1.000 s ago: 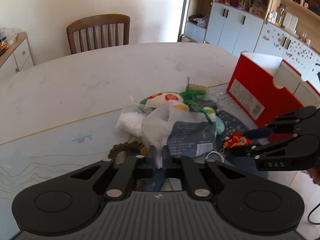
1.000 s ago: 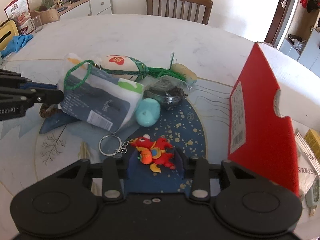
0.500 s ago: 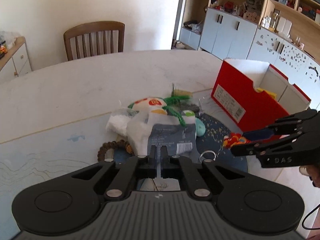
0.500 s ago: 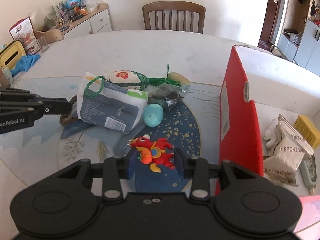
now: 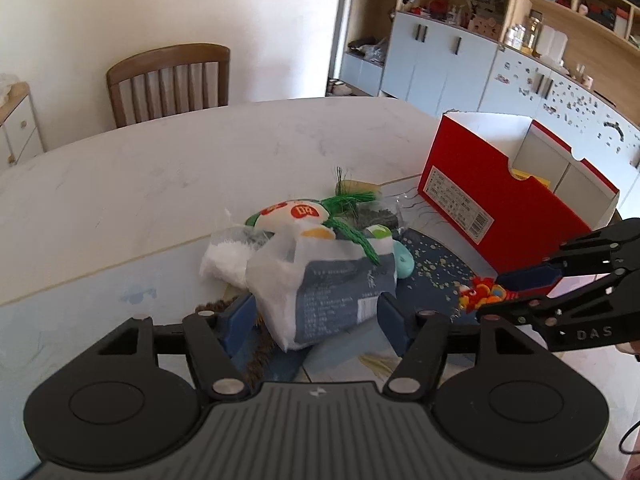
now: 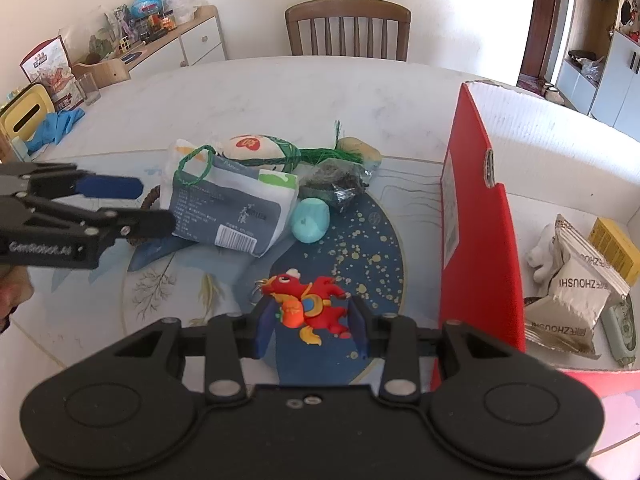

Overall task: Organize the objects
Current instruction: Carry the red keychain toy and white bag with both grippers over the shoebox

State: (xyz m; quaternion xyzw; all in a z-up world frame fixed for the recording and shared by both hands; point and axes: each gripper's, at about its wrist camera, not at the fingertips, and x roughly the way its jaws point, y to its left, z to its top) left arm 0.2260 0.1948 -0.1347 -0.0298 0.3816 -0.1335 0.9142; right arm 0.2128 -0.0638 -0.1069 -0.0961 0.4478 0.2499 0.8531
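Note:
My right gripper (image 6: pixel 312 328) is shut on a red dragon keychain (image 6: pixel 308 304) and holds it above the blue round mat (image 6: pixel 360 240), beside the red box (image 6: pixel 476 240). The left wrist view shows that gripper (image 5: pixel 492 295) at the right with the dragon (image 5: pixel 480 294) in its tips. My left gripper (image 5: pixel 312 320) is opening, its fingers standing either side of a white and grey packet (image 5: pixel 336 292) without pressing on it. From the right wrist view, the left gripper (image 6: pixel 156 204) sits at the packet's (image 6: pixel 228 212) left edge.
Piled behind the packet are a plush with a red patch (image 6: pixel 256 148), a teal lump (image 6: pixel 310 220), a dark bag (image 6: pixel 336 184) and brown beads (image 5: pixel 216 306). The box holds silver sachets (image 6: pixel 576 288) and a yellow carton (image 6: pixel 612 240). A chair (image 5: pixel 168 80) stands at the far edge.
The left jaws were shut together and now stand apart around the packet. The right gripper has risen with the dragon, bringing the inside of the box into view.

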